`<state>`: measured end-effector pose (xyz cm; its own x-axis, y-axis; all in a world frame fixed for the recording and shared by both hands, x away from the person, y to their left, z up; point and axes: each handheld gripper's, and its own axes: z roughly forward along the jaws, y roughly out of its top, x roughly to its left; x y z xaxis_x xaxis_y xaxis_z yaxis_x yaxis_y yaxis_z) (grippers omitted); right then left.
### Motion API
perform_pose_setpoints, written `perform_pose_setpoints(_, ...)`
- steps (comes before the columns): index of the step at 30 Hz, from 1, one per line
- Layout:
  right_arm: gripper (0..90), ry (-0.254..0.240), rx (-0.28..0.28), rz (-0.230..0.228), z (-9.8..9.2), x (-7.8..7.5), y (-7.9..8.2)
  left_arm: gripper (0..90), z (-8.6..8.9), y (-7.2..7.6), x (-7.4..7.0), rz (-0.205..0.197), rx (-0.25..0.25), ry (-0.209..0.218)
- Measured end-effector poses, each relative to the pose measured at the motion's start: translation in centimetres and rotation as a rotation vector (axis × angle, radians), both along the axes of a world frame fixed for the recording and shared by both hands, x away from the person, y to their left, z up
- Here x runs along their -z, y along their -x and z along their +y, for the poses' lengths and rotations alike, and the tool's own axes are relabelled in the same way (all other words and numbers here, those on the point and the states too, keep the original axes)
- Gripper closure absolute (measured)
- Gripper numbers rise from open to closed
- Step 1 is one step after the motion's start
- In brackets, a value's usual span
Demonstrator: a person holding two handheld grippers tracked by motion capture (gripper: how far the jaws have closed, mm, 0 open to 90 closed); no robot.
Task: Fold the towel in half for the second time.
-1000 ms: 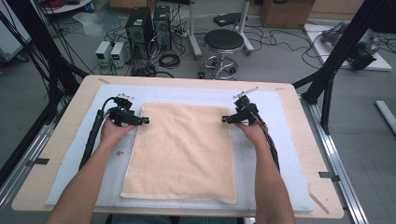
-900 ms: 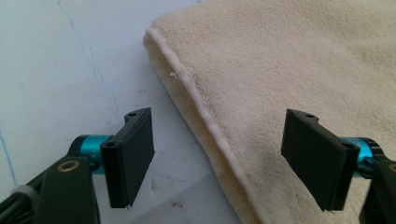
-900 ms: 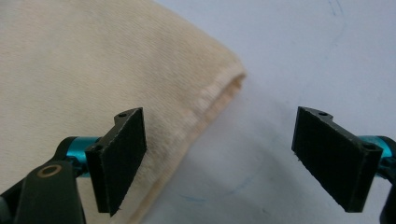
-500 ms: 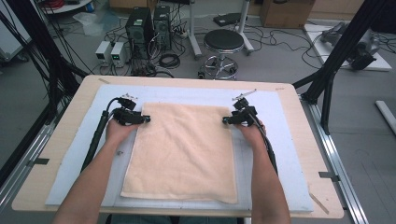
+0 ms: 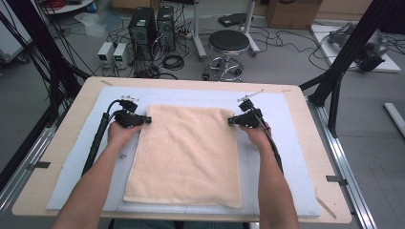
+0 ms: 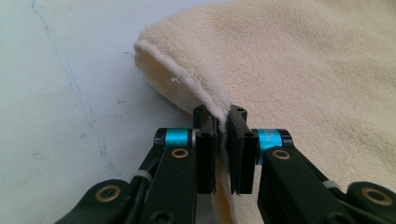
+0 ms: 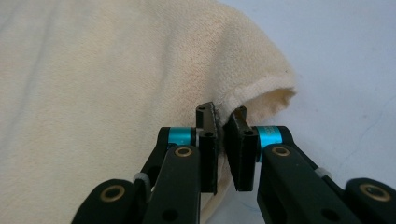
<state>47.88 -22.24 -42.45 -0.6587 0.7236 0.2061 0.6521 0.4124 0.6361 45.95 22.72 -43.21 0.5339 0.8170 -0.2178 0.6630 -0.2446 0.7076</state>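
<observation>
Towel, cream-coloured and terry-textured, lay spread flat on a pale blue mat that covered most of a light wooden worktop. It sat near the middle of the mat, its long sides running away from the person, its far edge closer to the back of the worktop. A person's bare forearms came in from the near side, one at each far corner of the towel. The left gripper met the towel at its far left corner, and the right gripper met it at its far right corner, both lying low against the mat. In the left gripper view, the left gripper had just been closing, and its black jaws were pinched narrow on the hemmed edge of the towel, which rose in a small fold beyond them. In the right gripper view, the right gripper had likewise just been closing, and its jaws were clamped on the towel's edge, the corner of the towel curling up just past them above the mat. A black cable trailed back from the left gripper along the forearm. Beyond the worktop, on the grey floor, stood a round black stool and two computer towers among loose cables.
</observation>
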Motion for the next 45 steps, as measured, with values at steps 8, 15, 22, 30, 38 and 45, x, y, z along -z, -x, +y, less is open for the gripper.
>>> perform_pose_setpoints(8, 84.1, -0.029, -0.038, -0.075, -0.6, -2.0, 0.9, 82.8, 0.5, 0.7, -1.5, -0.055, 0.027, 0.026)
perform_pose_setpoints(15, 84.1, -0.054, -0.11, -0.138, -0.6, -4.2, 2.7, 82.9, 1.2, 2.6, -3.3, -0.132, 0.068, 0.048)
perform_pose_setpoints(22, 84.0, -0.066, -0.201, -0.231, -0.7, -6.6, 6.7, 82.9, 1.5, 6.4, -4.4, -0.208, 0.126, 0.027)
perform_pose_setpoints(30, 83.9, -0.039, -0.273, -0.237, -1.3, -5.7, 12.3, 82.7, 1.7, 11.5, -3.1, -0.219, 0.209, -0.009)
perform_pose_setpoints(38, 80.8, -0.001, -0.289, -0.16, -1.9, -2.4, 15.1, 81.4, 1.7, 14.0, -0.9, -0.183, 0.236, 0.0)
perform_pose_setpoints(45, 59.9, -0.031, -0.233, -0.136, -3.0, -1.8, 14.7, 65.8, 2.4, 14.3, -1.2, -0.161, 0.271, -0.012)
